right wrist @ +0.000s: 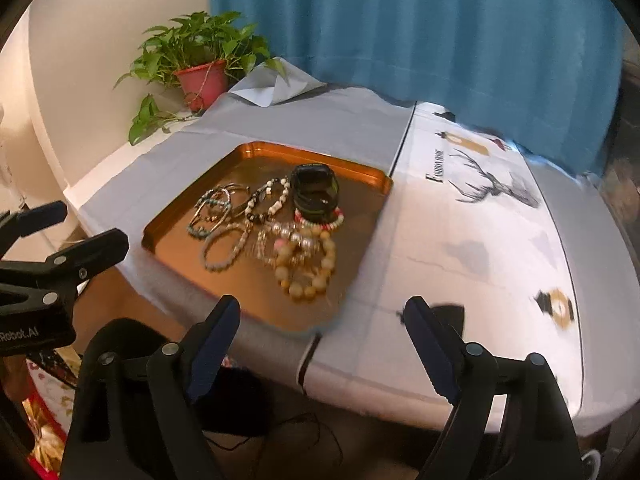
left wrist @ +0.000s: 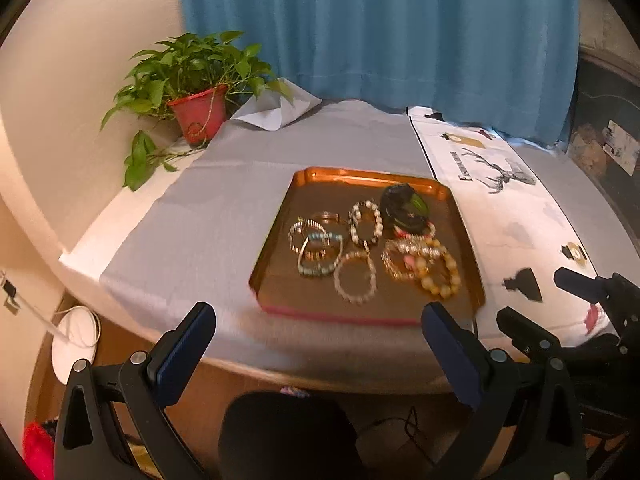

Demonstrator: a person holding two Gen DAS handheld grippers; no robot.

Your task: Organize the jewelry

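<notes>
Reading what lettering there is: white letters spelling "Robot.AI" sit on the black body of the left gripper (right wrist: 92, 224) at the left edge of the right wrist view, and a short line of black print beside the antlered deer drawing (right wrist: 496, 188) on the white printed cloth (right wrist: 460, 264) is too blurred to make out. At the centre of both views lies the rectangular copper-coloured metal tray (left wrist: 280, 236), resting on the grey tablecloth (left wrist: 192, 216) with its right edge near the white cloth. Inside it sits a loose heap of beaded bracelets (left wrist: 360, 248): a large amber-bead ring at lower right, a pale pearl-like ring beside it, a black-and-white one further back, a turquoise-accented one to the left, a red-and-white one near a black band with a green patch (right wrist: 316, 192) at the tray's far side. Several overlap and touch. The left gripper (left wrist: 318, 320) stands released, wide apart, with nothing between its blue-padded fingers (left wrist: 188, 352); the right gripper (right wrist: 322, 320) is likewise spread and empty. A potted green plant in a red pot (left wrist: 198, 114) stands at upper left before a blue curtain (left wrist: 380, 32).
</notes>
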